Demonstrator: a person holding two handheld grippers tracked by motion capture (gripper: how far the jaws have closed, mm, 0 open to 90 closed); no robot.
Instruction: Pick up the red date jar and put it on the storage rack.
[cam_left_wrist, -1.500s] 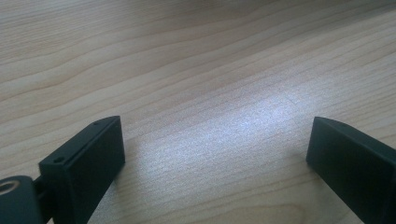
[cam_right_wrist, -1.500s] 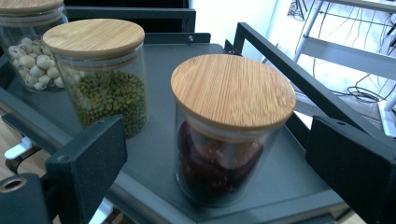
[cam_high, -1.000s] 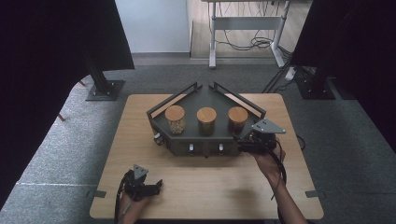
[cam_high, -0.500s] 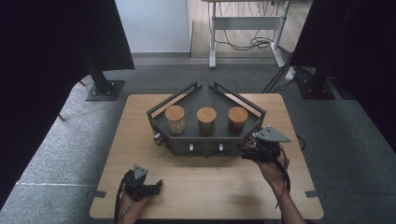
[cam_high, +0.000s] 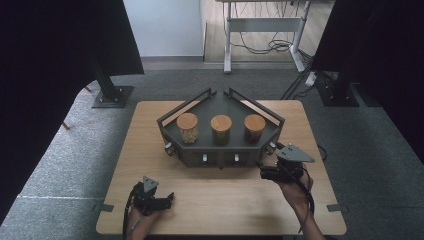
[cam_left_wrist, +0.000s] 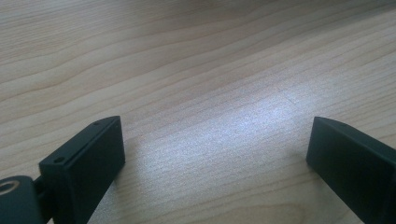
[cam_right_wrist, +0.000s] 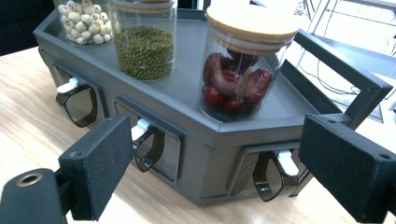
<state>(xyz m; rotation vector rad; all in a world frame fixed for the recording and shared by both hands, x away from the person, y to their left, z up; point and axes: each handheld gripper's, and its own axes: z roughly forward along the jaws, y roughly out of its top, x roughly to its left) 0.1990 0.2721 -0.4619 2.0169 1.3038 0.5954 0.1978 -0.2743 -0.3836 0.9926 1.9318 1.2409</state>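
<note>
The left tongs (cam_high: 167, 198) rest low at the near left of the counter (cam_high: 150, 145), held in the left hand (cam_high: 142, 217). Their own view shows both jaws spread wide over bare pale wood grain, released, with nothing between them.

The right tongs (cam_high: 265, 172), in the right hand (cam_high: 295, 190), sit just in front of the right corner of the dark grey rack (cam_high: 220, 157). Their jaws have just been closing, yet they stand well apart and clasp nothing, and the rack lies beyond the pads (cam_right_wrist: 100, 163).

The right gripper view shows what the high view cannot: three small white-tabbed scoops, the nearest scoop (cam_right_wrist: 275, 175) hanging in the rack's right front panel, and the jars' contents. The closest jar (cam_right_wrist: 240, 70) holds dark red dates, the middle jar (cam_right_wrist: 144, 39) green beans, the far jar (cam_right_wrist: 84, 21) pale round seeds. From above they read only as three cork-lidded jars in a row on the rack's tray.

The rack stands at the middle of the counter. Around it lies grey carpet (cam_high: 360, 150); farther back stand black curtains (cam_high: 50, 60), a white wall, and a desk frame (cam_high: 260, 30) with cables beneath.
</note>
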